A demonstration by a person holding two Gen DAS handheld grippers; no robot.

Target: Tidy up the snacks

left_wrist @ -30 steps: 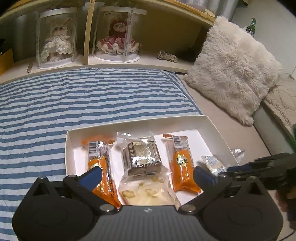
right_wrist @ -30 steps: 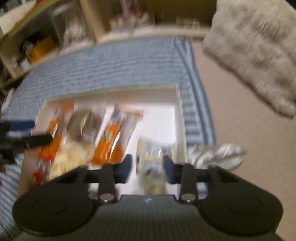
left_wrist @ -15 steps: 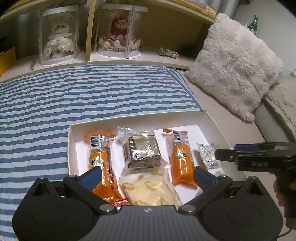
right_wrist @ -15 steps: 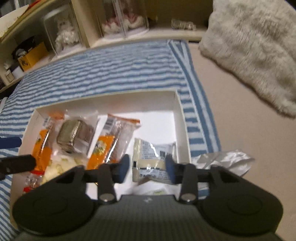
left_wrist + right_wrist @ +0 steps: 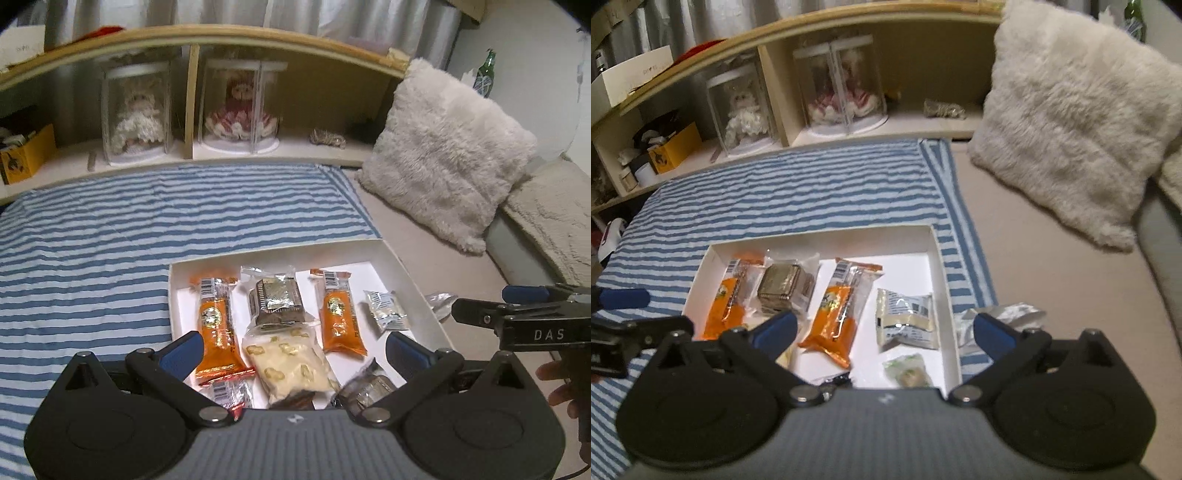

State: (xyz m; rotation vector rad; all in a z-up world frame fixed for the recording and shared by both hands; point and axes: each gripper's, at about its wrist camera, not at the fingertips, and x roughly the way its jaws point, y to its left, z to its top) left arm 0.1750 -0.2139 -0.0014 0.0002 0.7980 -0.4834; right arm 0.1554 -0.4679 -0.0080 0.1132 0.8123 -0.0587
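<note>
A shallow white box (image 5: 406, 266) (image 5: 820, 236) lies on the blue striped blanket. It holds two orange packets (image 5: 216, 325) (image 5: 338, 317), a brown cake in a clear wrapper (image 5: 275, 299) and a pale packet (image 5: 291, 362). By its right wall lies a small white packet (image 5: 386, 310) (image 5: 907, 321). My right gripper (image 5: 882, 330) hovers above the box with its jaws opening wide. The white packet lies loose below them, untouched. My left gripper (image 5: 293, 349) is open over the near side of the box, holding nothing. A crumpled silver wrapper (image 5: 1012, 314) sits outside the box on the right.
A fluffy white pillow (image 5: 447, 147) leans at the back right on the beige mattress. Behind the blanket runs a wooden shelf (image 5: 258, 153) with two dolls in clear cases and a yellow carton (image 5: 26, 155). A green bottle (image 5: 487, 75) stands far right.
The right jaws went from nearly shut around the small white packet to wide apart, leaving it in the box. Both grippers rose and drew back from the box.
</note>
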